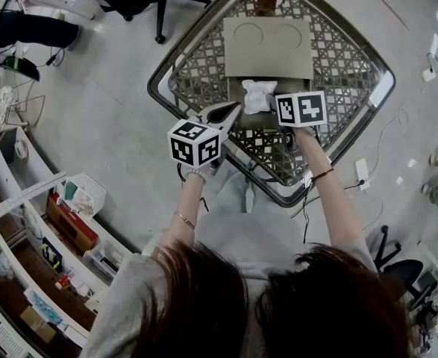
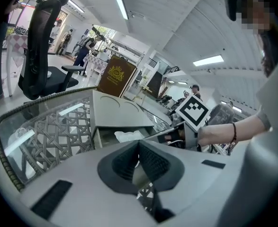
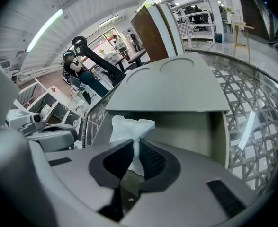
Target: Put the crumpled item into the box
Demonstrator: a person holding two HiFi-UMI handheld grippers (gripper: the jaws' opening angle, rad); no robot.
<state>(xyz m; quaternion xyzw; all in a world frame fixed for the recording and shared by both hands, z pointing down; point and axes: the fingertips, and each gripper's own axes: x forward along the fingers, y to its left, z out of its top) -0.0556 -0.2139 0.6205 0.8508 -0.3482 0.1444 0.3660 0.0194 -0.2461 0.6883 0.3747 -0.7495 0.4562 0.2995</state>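
Glass table [image 1: 353,66] holds the open box [image 1: 268,47]; my right gripper [image 1: 273,104] pinches the crumpled tissue [image 1: 257,95] over its opening, left gripper [image 1: 232,115] pressed together alongside. I'd lower inside before releasing.

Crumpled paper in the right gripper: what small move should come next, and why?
Probably open the right gripper: its jaws pinch the crumpled paper, which hangs over the open box, so it should fall inside.

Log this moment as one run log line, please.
right gripper: jaws shut on crumpled item | crumpled item: over open box | left gripper: jaws together, empty
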